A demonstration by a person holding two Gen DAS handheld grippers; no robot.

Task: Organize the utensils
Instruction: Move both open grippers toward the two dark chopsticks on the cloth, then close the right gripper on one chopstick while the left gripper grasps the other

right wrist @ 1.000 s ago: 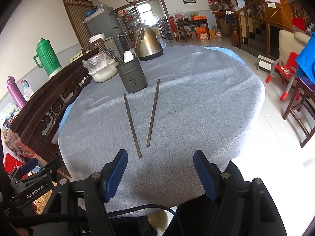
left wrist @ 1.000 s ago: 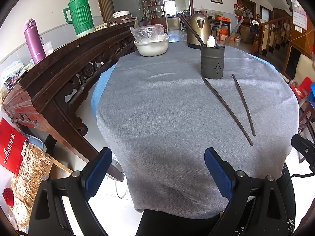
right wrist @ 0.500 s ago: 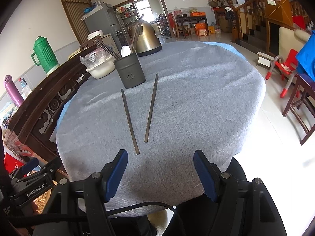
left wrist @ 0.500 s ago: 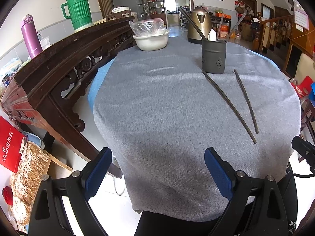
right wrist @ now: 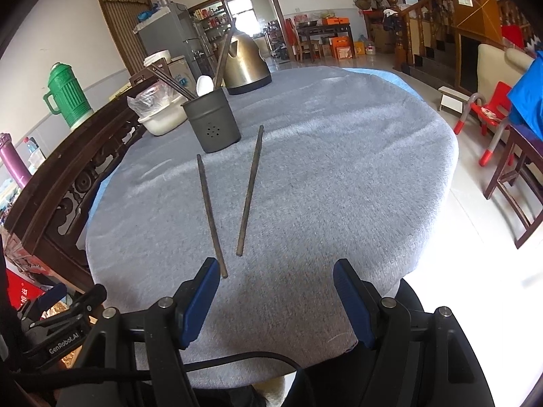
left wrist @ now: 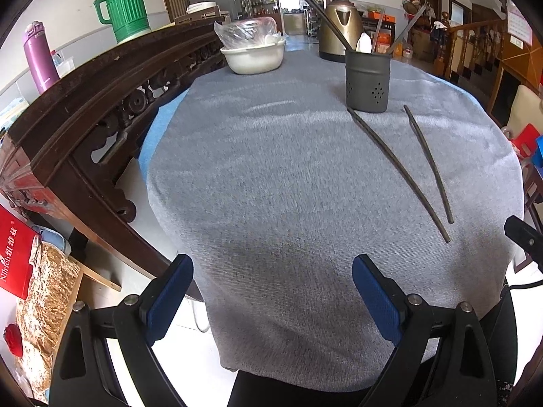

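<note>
Two chopsticks left for you; the left chopstick [right wrist: 210, 213] and the right chopstick [right wrist: 250, 190] lie loose on the grey tabletop [right wrist: 339, 169], just in front of the utensil holder [right wrist: 212, 123], near ends close, far ends splayed; your right hand-held gripper [right wrist: 275, 293] hangs wide open and empty, one pad beside the left stick's tip; your left hand-held gripper [left wrist: 273, 293] is equally wide, holding nothing; the holder already carries a white spoon [right wrist: 204, 85] and several sticks; the white bowl [left wrist: 253, 56] holds a plastic bag.
</note>
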